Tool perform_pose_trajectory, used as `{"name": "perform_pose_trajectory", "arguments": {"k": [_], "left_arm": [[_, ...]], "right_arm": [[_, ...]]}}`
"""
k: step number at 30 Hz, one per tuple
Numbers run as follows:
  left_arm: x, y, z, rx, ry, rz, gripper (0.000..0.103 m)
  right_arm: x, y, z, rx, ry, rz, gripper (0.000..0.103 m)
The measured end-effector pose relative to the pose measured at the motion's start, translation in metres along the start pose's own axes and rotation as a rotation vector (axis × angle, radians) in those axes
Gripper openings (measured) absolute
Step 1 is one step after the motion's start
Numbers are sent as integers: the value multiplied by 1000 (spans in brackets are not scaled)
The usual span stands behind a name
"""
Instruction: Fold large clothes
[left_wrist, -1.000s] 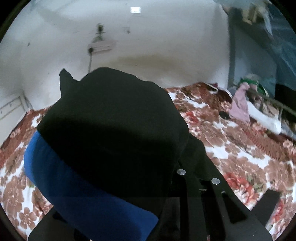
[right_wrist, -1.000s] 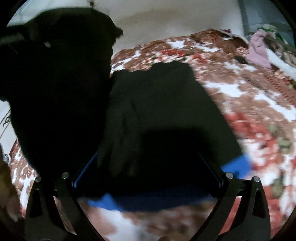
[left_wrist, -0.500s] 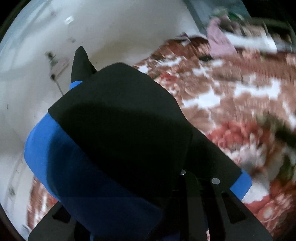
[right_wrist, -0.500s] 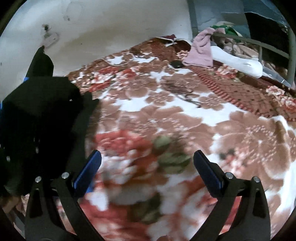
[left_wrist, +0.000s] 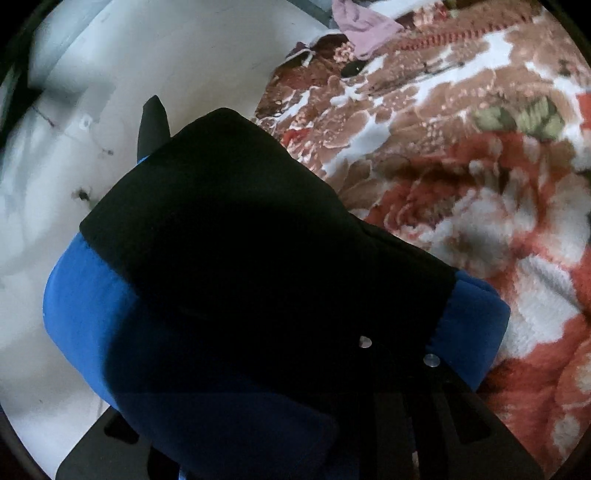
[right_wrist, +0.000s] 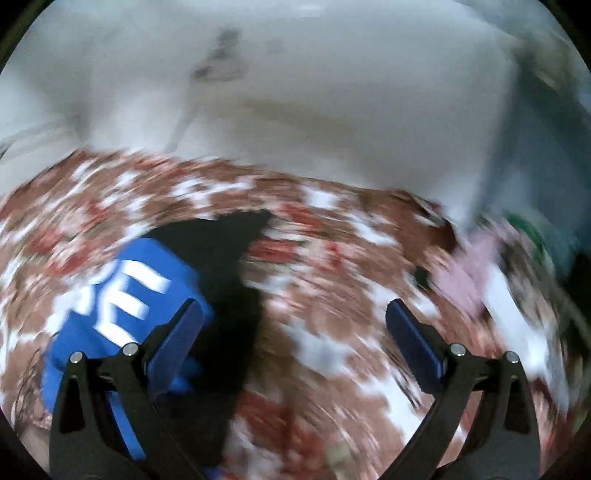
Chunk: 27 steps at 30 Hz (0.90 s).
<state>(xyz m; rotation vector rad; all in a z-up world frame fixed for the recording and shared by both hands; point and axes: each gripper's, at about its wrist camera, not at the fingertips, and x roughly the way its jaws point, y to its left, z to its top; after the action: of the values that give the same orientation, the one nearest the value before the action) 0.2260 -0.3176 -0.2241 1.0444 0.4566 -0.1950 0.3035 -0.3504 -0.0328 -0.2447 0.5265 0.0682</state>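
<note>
The left gripper (left_wrist: 399, 354) is clamped on the garment (left_wrist: 229, 236), whose black and blue cloth bulges over its fingers and hides them. The right gripper (right_wrist: 295, 332) stands wide open with nothing between its blue pads (right_wrist: 413, 339); the garment lies just left of it on the blanket (right_wrist: 332, 325). Farther right, pink cloth (right_wrist: 461, 280); beyond, a wall (right_wrist: 332, 92).

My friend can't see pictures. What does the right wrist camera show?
A blurry view of a flowery blanket with a folded blue and black garment lying on it at the left, white letters on the blue. The right gripper hangs over the blanket, its jaws wide apart and holding nothing. A pale wall stands behind.
</note>
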Motion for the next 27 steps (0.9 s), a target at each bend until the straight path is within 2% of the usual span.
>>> {"name": "perform_pose_trajectory", "arguments": {"k": [2,4,7,9,14,17,18,21,23,26,27], "left_arm": [[2,-3,3,16,5,6,21],[2,-4,3,30,6,13,21],[-1,-7,0,75,-7,32,22],[-3,-9,-4,102,-22,41,22],[-14,-24,-13,172,-59,103,26],[-29,-36,-19,219,-103,158,41],[-34,-39,-22,231,-115,156,54],[-57,-44,-33,258,-149,145,70],[-79,-41,-43,258,-185,129,85],[-117,-25,-64,227,-225,100,98],[-127,-14,-70,201,-232,81,99]], "right_arm": [[23,27,23,-76,36,68,98],[55,53,33,-183,72,12,98],[95,65,25,-293,151,-79,98],[117,55,12,-284,196,-97,98],[142,22,-11,-180,235,-18,98],[143,18,-15,-178,228,-10,98],[144,16,-17,-186,223,-15,98],[144,11,-20,-189,210,-22,98],[145,6,-23,-192,204,-38,98],[143,-9,-33,-178,218,-86,98],[140,-14,-35,-163,228,-96,98]]}}
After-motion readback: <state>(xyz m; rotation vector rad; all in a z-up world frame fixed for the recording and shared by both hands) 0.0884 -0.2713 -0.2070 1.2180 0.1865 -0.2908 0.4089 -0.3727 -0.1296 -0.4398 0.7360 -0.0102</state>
